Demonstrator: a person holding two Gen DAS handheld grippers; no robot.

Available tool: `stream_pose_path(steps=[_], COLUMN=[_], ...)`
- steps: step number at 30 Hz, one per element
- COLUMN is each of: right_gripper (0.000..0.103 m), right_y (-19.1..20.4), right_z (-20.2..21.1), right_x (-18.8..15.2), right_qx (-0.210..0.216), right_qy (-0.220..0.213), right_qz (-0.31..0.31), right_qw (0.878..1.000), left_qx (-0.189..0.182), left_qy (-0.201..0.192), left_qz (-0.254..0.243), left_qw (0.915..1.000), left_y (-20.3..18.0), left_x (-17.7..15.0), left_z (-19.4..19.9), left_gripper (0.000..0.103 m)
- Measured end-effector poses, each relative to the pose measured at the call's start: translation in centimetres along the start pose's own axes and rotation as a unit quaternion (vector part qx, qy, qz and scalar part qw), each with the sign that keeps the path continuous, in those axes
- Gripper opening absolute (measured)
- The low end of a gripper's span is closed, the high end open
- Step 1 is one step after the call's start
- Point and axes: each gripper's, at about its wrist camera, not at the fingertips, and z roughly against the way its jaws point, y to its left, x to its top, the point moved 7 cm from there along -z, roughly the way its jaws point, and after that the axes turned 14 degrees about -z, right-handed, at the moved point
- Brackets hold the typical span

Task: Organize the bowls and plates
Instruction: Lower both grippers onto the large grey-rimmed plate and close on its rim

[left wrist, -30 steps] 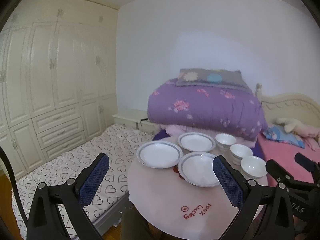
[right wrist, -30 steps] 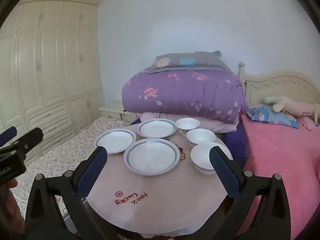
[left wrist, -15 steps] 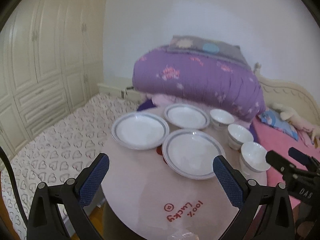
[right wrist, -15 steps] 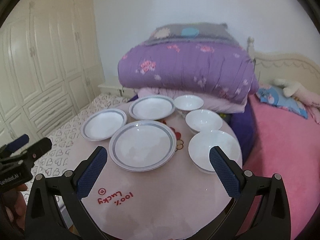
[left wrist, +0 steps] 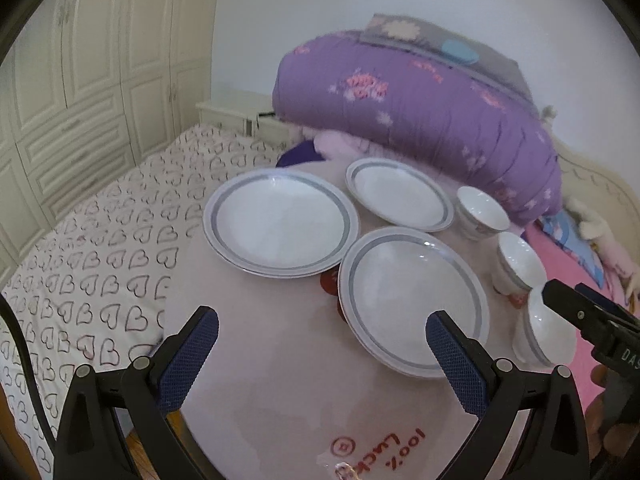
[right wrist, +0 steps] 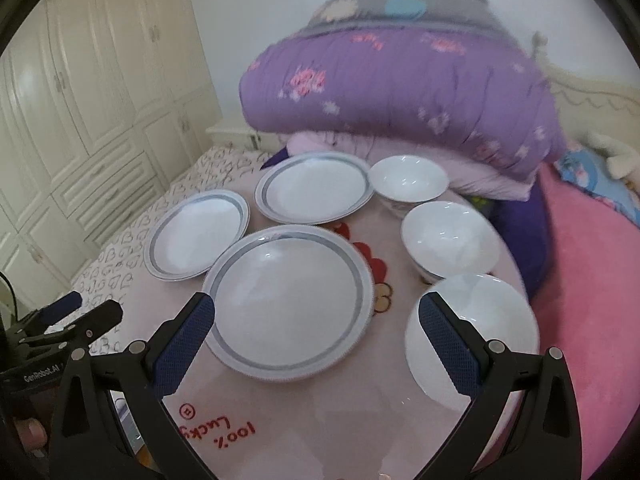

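Plates (right wrist: pixel 290 306) untouched; both grippers (left wrist: pixel 320 354) (right wrist: pixel 314 338) hover, jaws wide.

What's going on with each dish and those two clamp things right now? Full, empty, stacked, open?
Nearest plate: empty, flat, unstacked.
Left plate: empty, unstacked.
Far plate: empty, unstacked.
Nearest bowl: upright, empty.
Middle bowl: upright, empty.
Far bowl: upright, empty.
Left gripper: open, holding nothing.
Right gripper: open, holding nothing.

Cream wardrobe (left wrist: pixel 80 80) fills the left; white wall (left wrist: pixel 300 8) at top; purple quilt (right wrist: pixel 400 92) upper right.
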Motion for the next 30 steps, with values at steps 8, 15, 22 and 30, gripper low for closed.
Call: stream_pose_path(steps=[8,15,22,30], right_gripper=[0.103,0.103,0.100,0.095], right_y=[-0.4,-1.3,-2.5,-3.4], right_z=[-5.6,-9.4,-12.0,-13.6], right_x=[0.8,1.0,0.4,0.3], right_qx=[0.004,-0.005,-0.025,-0.053], right_qy=[0.063,0.109,0.139,0.147], right_qz=[0.007,0.006,0.007,0.018], right_qw=[0.998,0.994,0.990,0.988], left_qx=[-0.017,-0.037,-0.062,-0.085], left_qy=[0.034,0.067,0.098,0.115], left_qz=[0.015,0.023,0.031,0.034], left_qw=[0.9992,0.9968,0.9928,0.9891], left_y=[1.3,1.8,2.0,1.5], left_x=[3.5,4.3,4.6,3.9], left_z=[-7.8,-14.5,-19.4,-22.0], left_gripper=[0.101,0.093,0.087,0.078])
